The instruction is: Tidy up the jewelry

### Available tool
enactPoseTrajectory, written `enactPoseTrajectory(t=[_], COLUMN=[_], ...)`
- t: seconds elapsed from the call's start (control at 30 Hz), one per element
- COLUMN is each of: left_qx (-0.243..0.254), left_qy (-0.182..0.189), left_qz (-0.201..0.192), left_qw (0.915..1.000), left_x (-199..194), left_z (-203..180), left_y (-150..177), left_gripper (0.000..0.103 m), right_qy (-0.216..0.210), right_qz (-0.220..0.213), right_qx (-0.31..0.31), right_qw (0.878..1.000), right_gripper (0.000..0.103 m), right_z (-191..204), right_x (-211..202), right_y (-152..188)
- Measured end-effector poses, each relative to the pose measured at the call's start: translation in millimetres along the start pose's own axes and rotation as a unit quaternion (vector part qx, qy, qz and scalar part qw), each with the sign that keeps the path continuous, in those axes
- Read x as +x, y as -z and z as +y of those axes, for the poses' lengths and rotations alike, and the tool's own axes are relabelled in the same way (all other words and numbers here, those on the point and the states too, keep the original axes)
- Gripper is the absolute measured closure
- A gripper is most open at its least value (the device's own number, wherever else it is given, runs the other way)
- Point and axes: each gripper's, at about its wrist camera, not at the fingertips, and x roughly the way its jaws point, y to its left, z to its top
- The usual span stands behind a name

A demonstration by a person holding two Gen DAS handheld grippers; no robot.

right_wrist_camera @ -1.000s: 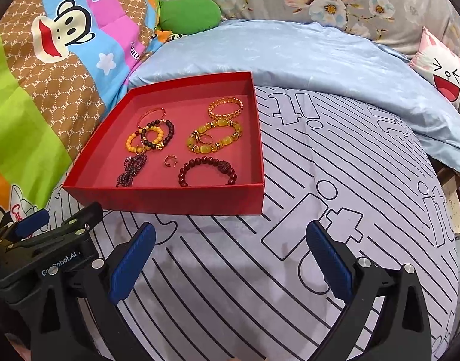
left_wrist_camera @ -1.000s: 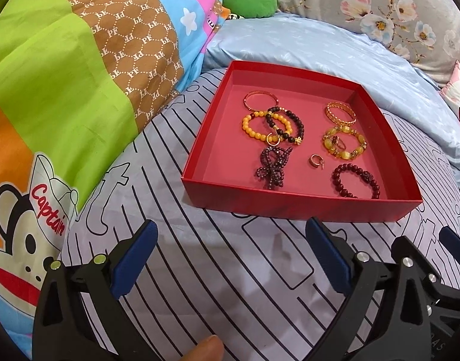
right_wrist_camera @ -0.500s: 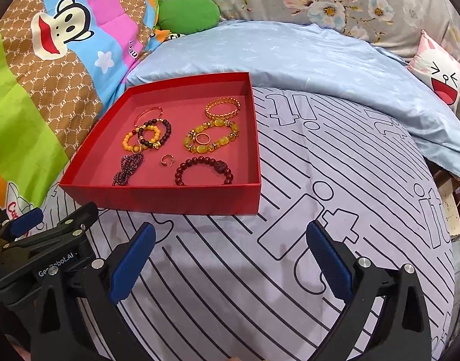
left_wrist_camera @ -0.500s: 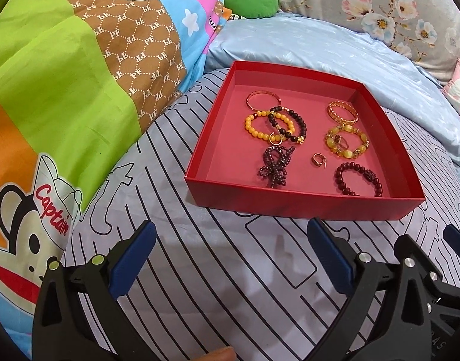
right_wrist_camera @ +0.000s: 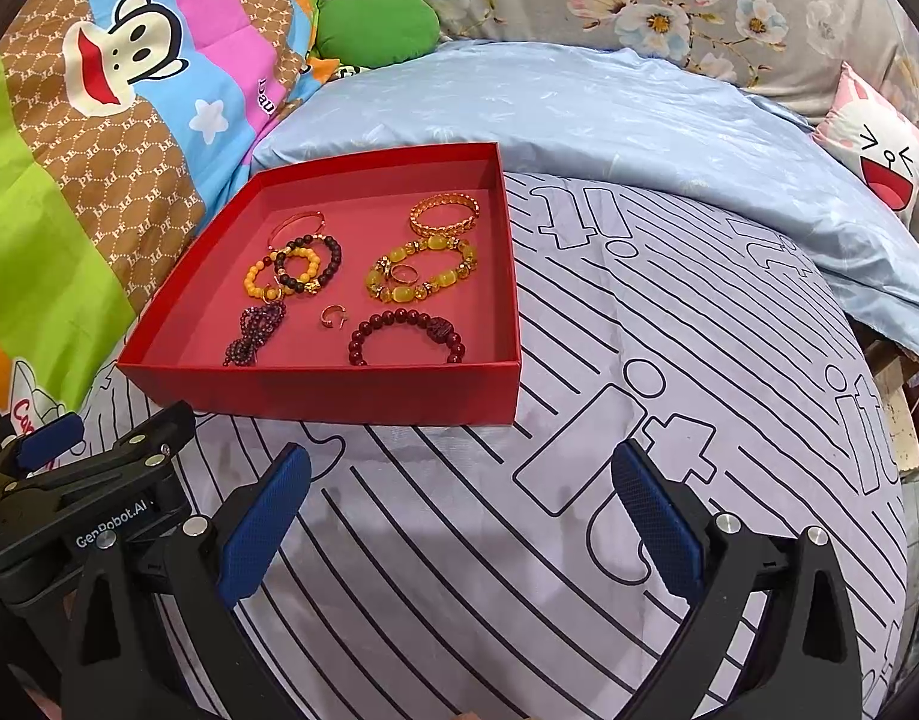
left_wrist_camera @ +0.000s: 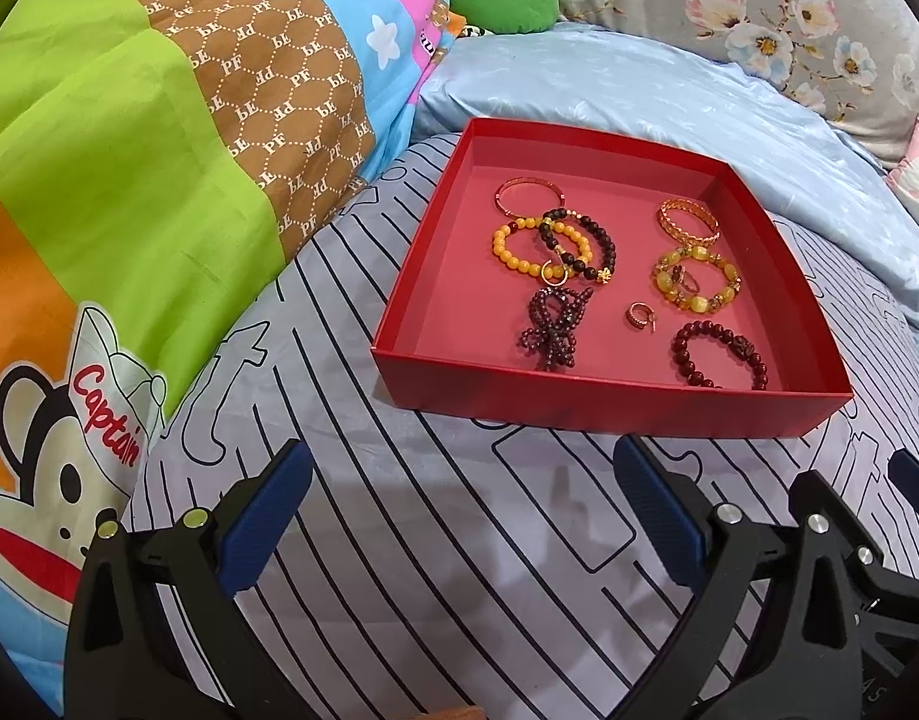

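Observation:
A shallow red box (left_wrist_camera: pixel 579 399) (right_wrist_camera: pixel 339 396) lies on a striped grey bedcover and holds several pieces of jewelry: an orange bead bracelet (left_wrist_camera: pixel 513 252), a dark bead bracelet (left_wrist_camera: pixel 597 234), a purple bead strand (left_wrist_camera: pixel 552 330), a gold bangle (left_wrist_camera: pixel 687 222), a yellow bead bracelet (right_wrist_camera: pixel 423 267), a dark red bead bracelet (right_wrist_camera: pixel 408 333) and a small gold ring (left_wrist_camera: pixel 639 317). My left gripper (left_wrist_camera: pixel 462 480) is open and empty, short of the box's near wall. My right gripper (right_wrist_camera: pixel 459 480) is open and empty, near the box's front right corner.
A colourful cartoon quilt (left_wrist_camera: pixel 129 180) rises on the left. A light blue duvet (right_wrist_camera: pixel 639 114) lies behind the box. A green cushion (right_wrist_camera: pixel 375 24) and floral pillows (right_wrist_camera: pixel 669 6) are at the back, a cartoon-face pillow (right_wrist_camera: pixel 879 150) at the right.
Both grippers have drifted slightly; the box sits a little lower and left in the right wrist view. Both stay open and empty.

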Motion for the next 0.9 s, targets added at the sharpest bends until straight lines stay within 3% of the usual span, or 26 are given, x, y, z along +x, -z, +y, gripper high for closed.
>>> enactPoseTrajectory(t=[0.9], left_qx=[0.008], left_qy=[-0.013], left_qz=[-0.004], left_qw=[0.9999], left_x=[-1.1], left_z=[-2.1], left_y=[-0.2], left_gripper=[0.007], right_qy=[0.002], right_qz=[0.002], right_qx=[-0.001], right_qw=[1.000], right_gripper=[0.006], right_z=[1.1], right_x=[-0.2], right_y=[2.2])
